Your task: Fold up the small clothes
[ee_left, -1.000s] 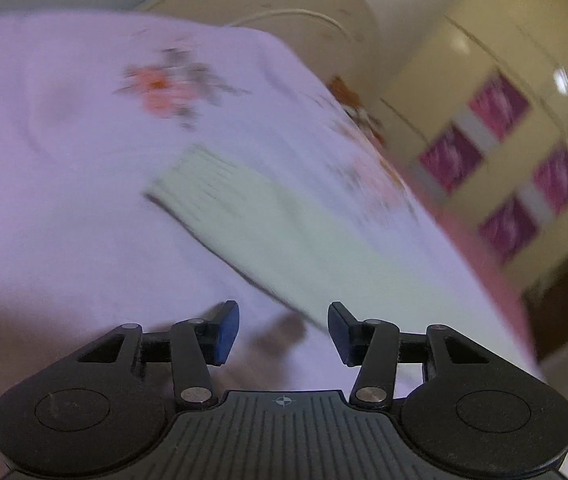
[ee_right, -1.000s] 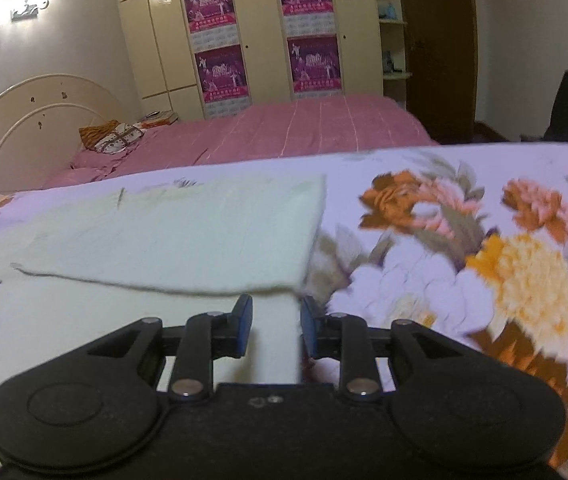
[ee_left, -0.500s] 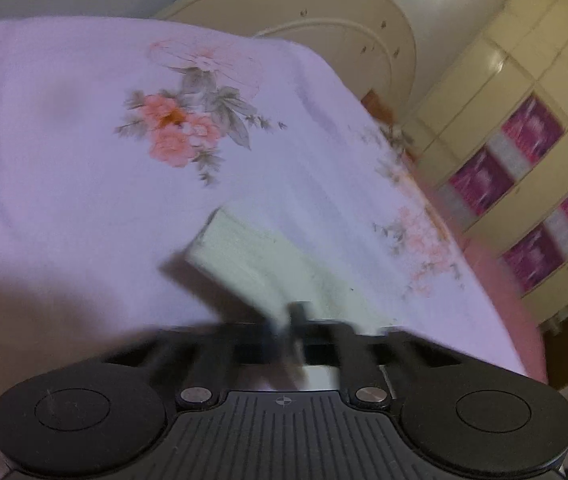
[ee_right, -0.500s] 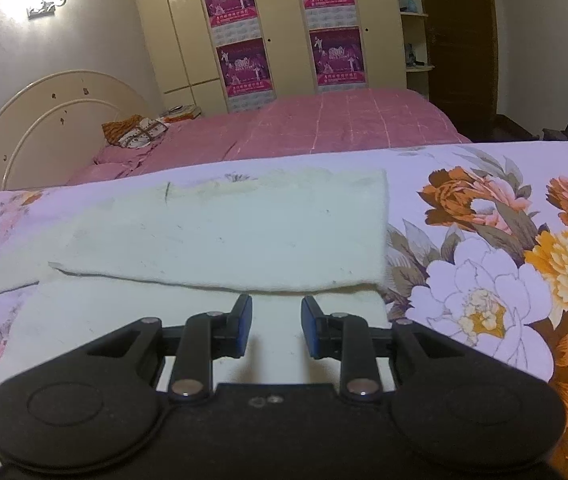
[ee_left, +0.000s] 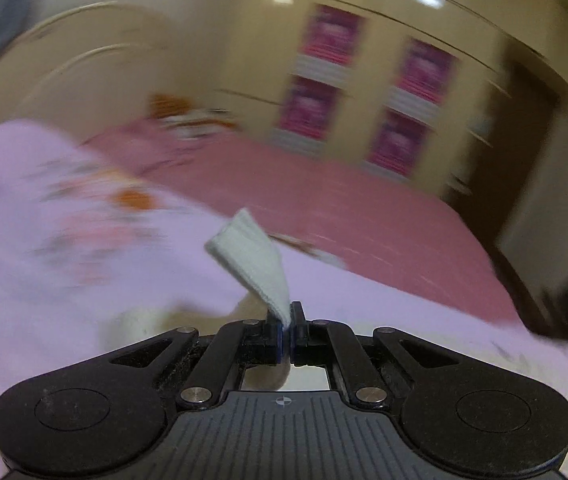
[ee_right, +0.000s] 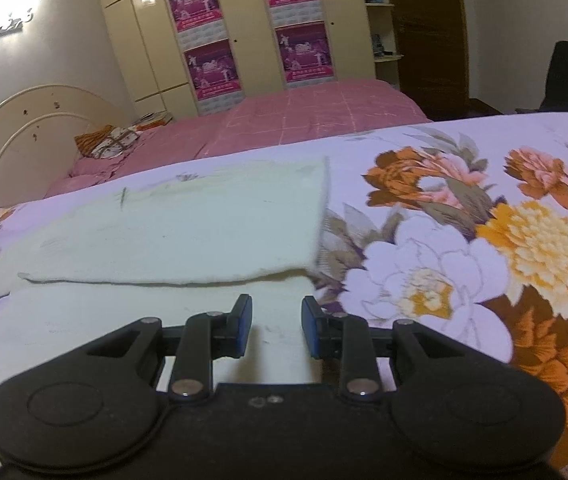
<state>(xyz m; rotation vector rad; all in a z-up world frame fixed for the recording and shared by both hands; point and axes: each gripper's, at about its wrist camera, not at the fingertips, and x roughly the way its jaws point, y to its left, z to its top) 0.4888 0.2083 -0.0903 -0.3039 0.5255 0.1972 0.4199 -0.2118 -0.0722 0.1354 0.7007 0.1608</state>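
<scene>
**A thin pinch on the cuff, and a fold that could drag the whole piece askew**

My left tool (ee_left: pixel 286 322) is clamped on the ribbed end of the pale green garment (ee_right: pixel 188 232); only a narrow strip of that cuff (ee_left: pixel 254 258) sits between the pads, the rest standing up free above them; a grip that shallow could slip out if I swing fast, and the left view is smeared enough to suggest I am doing exactly that.

My right tool (ee_right: pixel 276 326) hangs with its jaws apart and nothing between them, just above the near layer of the garment, which lies flat on the floral bedspread (ee_right: pixel 463 248) with one panel already doubled over along a crease running across the bed; whether the tool touches the cloth I cannot tell; if it is not pinning the piece, a pull from the left could slide the whole stack toward the left edge of the bed and undo that crease.

The fabric looks soft and thick; I judge that a carried end could flop short or land twisted, leaving an uneven edge.

The second bed with the pink cover (ee_right: pixel 315 120) lies well beyond and plays no part.
</scene>
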